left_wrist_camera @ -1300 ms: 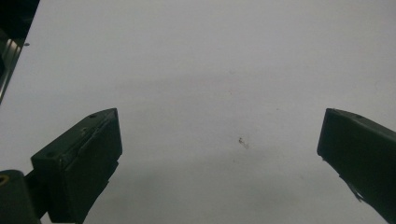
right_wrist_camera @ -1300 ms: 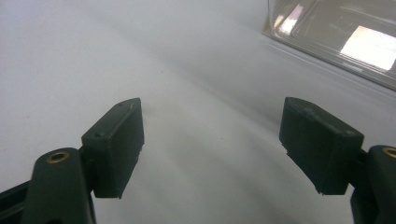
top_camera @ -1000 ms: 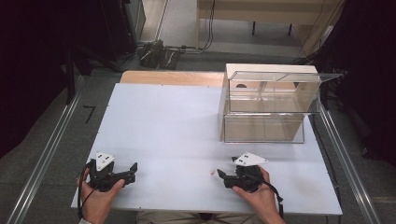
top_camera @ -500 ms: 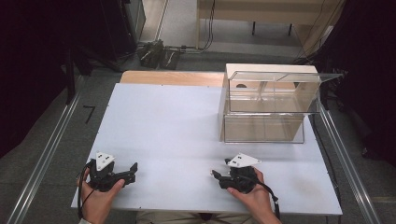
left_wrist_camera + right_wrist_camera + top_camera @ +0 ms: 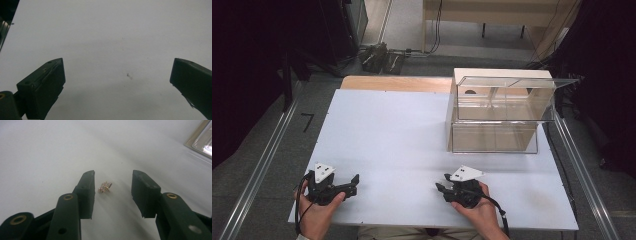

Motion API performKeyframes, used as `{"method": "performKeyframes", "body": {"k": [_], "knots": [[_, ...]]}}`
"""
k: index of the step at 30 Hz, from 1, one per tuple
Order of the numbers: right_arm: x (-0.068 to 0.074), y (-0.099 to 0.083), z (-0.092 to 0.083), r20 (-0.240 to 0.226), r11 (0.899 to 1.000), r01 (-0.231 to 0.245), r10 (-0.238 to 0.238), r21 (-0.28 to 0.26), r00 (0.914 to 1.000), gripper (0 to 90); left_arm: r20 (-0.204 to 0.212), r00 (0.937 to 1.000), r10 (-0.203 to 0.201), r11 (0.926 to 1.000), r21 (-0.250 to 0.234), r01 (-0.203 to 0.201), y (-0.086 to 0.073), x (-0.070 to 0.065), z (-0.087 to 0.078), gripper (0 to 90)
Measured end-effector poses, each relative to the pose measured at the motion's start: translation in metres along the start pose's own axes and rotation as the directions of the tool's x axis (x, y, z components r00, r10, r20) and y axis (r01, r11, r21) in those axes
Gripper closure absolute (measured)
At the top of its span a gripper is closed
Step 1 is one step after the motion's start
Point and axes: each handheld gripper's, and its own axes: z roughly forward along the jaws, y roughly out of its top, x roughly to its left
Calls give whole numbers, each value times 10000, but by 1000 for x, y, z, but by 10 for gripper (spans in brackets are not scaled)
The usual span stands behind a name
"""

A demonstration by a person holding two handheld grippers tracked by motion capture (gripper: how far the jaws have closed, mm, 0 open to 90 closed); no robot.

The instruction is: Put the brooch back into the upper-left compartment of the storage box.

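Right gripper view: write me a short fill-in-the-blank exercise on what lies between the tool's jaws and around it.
1. The small gold trinket lies on the white ____.
2. The right tool has just been closing, and its pads are not yet ____ the trinket.
3. The left tool has ____ between its jaws.
4. The clear box stands at the table's far ____ side.

Missing words: table; touching; nothing; right

Two hand-held grippers, left hand-held gripper (image 5: 354,181) and right hand-held gripper (image 5: 440,186), rest on the white table (image 5: 402,130).

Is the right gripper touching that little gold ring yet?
Apart. In the right gripper view the ring lies on the table between the closing right gripper jaws, bare table either side.
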Motion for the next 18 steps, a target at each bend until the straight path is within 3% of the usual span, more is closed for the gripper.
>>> {"method": "performKeyframes", "body": {"k": [18], "knots": [[4,0,5,-335,9992,365,-358,190,9988,753,36,10000,-19,10000,-4,19,0,0,0,10]]}}
